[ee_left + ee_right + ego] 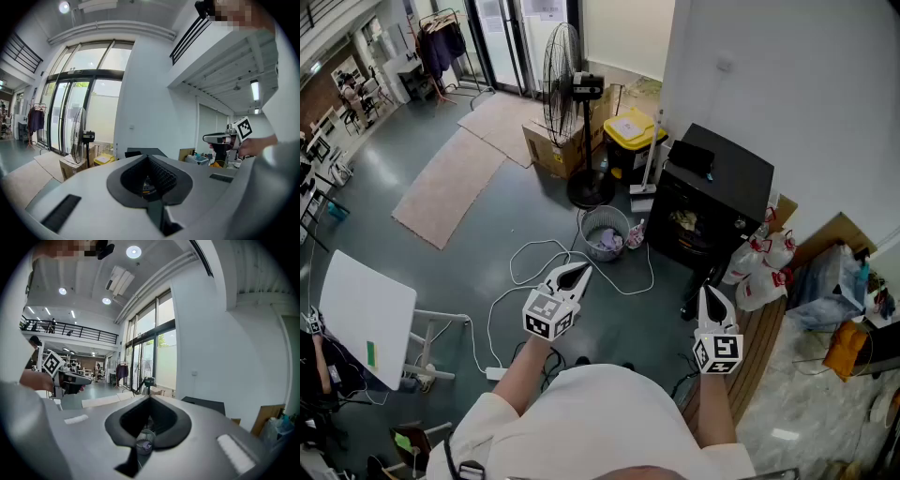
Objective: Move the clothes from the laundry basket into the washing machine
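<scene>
The clothes [608, 243], a pale and purplish bundle, lie in the round mesh laundry basket [592, 221] that stands on the grey floor just left of the black washing machine [719, 186], in whose dark front something pale shows. The basket sits ahead of both grippers and well apart from them. The left gripper [573, 274] is the nearer one, its tip aimed towards the basket, jaws closed together with nothing between them. The right gripper [712, 300] hangs in front of the washer's lower corner, its jaws likewise pressed together and empty; in the right gripper view the basket shows small through the notch of the jaws. A white cable [528, 265] loops over the floor between basket and grippers. Behind the basket stand a pedestal fan [565, 82], a cardboard box [551, 148] and a yellow-lidded bin [632, 128]; white plastic bags [758, 266] lie right of the washer.
</scene>
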Demonstrator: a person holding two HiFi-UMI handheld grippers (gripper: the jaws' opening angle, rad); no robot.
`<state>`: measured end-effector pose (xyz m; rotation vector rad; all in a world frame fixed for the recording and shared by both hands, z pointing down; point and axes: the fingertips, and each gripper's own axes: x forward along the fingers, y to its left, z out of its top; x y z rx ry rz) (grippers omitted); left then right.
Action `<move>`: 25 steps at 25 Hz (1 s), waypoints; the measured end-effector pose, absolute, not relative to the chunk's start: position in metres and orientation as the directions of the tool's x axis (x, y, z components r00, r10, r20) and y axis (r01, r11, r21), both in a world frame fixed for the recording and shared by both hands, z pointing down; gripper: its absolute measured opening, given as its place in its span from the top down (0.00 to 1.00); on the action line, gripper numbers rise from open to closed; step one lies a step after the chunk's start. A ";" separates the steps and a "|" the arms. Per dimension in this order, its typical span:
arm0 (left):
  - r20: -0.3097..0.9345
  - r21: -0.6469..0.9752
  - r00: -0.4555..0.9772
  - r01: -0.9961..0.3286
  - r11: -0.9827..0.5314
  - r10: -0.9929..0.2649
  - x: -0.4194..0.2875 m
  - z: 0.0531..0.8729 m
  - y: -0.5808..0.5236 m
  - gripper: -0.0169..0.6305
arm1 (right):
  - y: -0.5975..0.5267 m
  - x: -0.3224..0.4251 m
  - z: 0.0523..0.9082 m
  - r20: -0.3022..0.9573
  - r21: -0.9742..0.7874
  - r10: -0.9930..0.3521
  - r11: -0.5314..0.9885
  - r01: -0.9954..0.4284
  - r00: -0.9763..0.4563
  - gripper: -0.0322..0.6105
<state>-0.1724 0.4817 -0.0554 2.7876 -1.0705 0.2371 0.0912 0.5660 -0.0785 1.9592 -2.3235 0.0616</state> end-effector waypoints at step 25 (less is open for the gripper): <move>0.223 0.082 0.702 -0.705 -0.704 -0.677 -0.165 -0.045 0.493 0.96 | 0.565 0.104 -0.067 0.109 0.011 -0.975 0.197 -0.980 -0.195 0.93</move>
